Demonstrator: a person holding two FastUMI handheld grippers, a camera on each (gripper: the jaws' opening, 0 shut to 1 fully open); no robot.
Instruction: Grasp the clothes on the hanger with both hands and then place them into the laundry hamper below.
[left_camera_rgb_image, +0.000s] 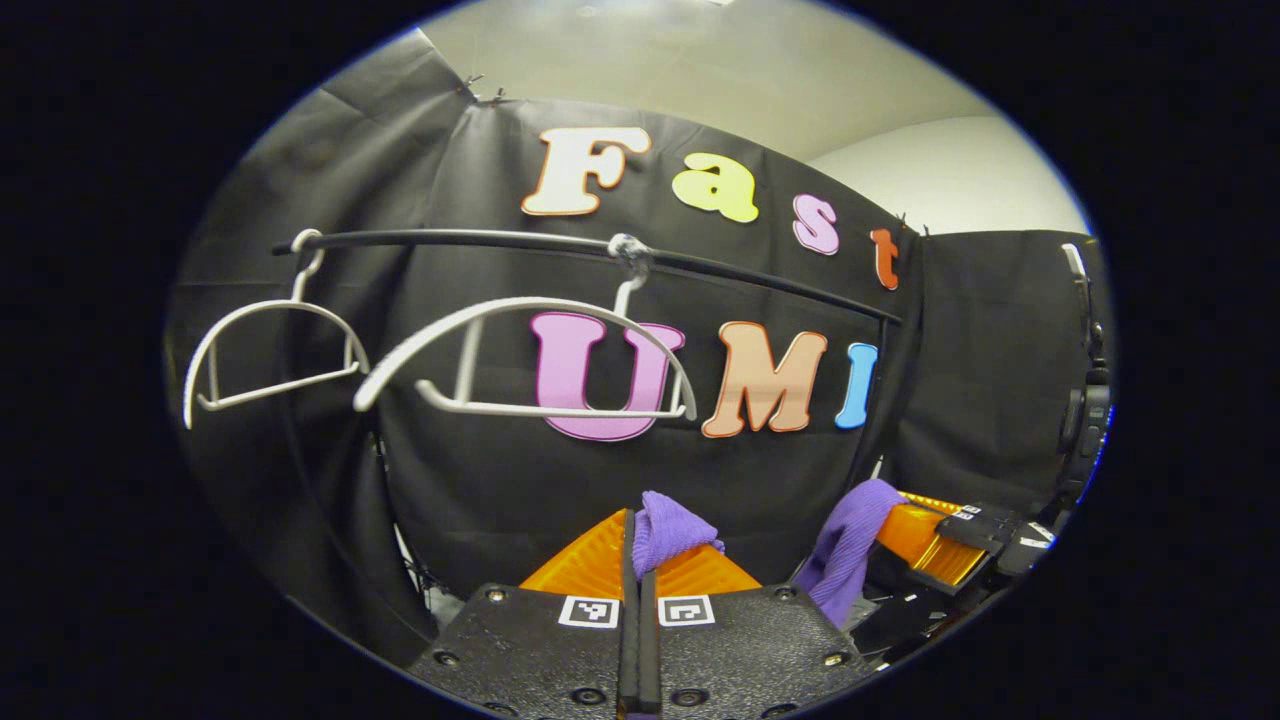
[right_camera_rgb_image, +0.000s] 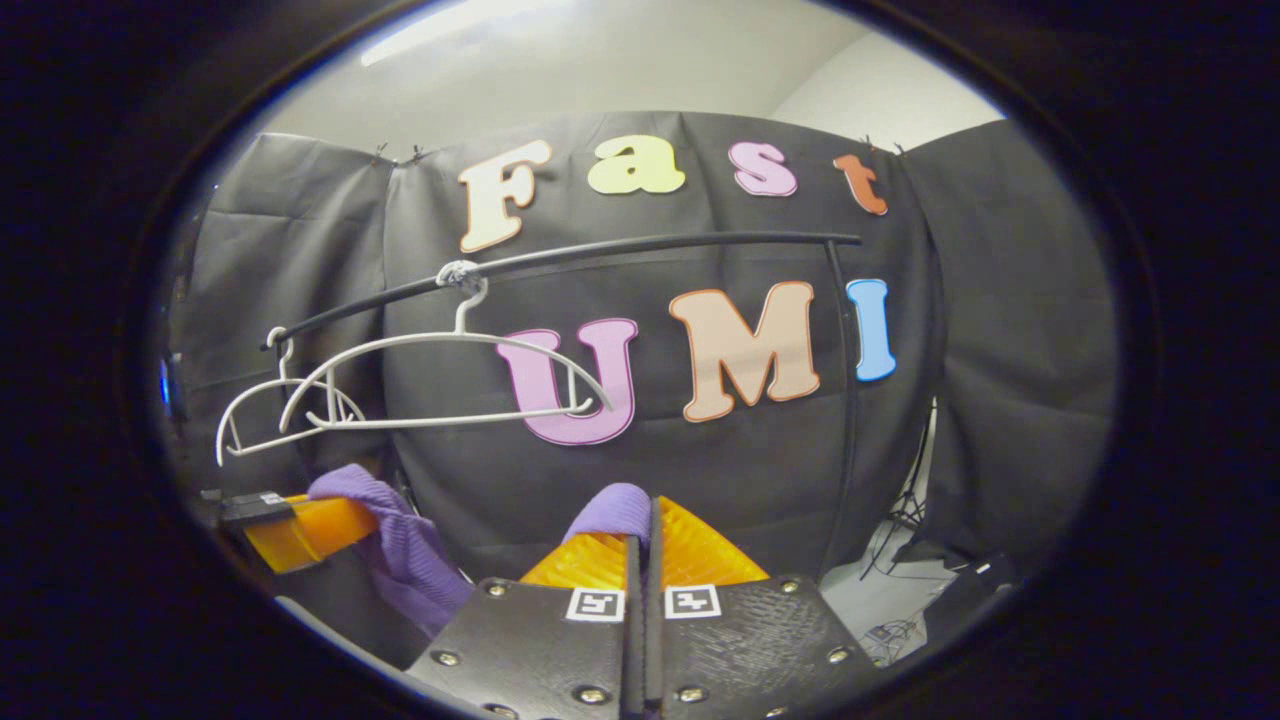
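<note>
The clothing is a purple knitted garment, off the hangers and held between both grippers. In the left gripper view my left gripper (left_camera_rgb_image: 636, 522) is shut on a bunch of the purple garment (left_camera_rgb_image: 668, 530), which sticks up past the fingertips. Farther right in that view the right gripper (left_camera_rgb_image: 935, 548) pinches another fold that hangs down. In the right gripper view my right gripper (right_camera_rgb_image: 648, 512) is shut on the purple garment (right_camera_rgb_image: 615, 512); the left gripper (right_camera_rgb_image: 300, 528) at the lower left holds a drooping part of the cloth (right_camera_rgb_image: 405, 555).
A black rail (left_camera_rgb_image: 480, 238) crosses the booth wall above both grippers. Two bare white hangers (left_camera_rgb_image: 530, 360) (left_camera_rgb_image: 270, 360) hang on it, just above and beyond the fingertips. A dark device on a stand (left_camera_rgb_image: 1085, 420) stands at the right; a tripod and cables (right_camera_rgb_image: 905, 520) are on the floor.
</note>
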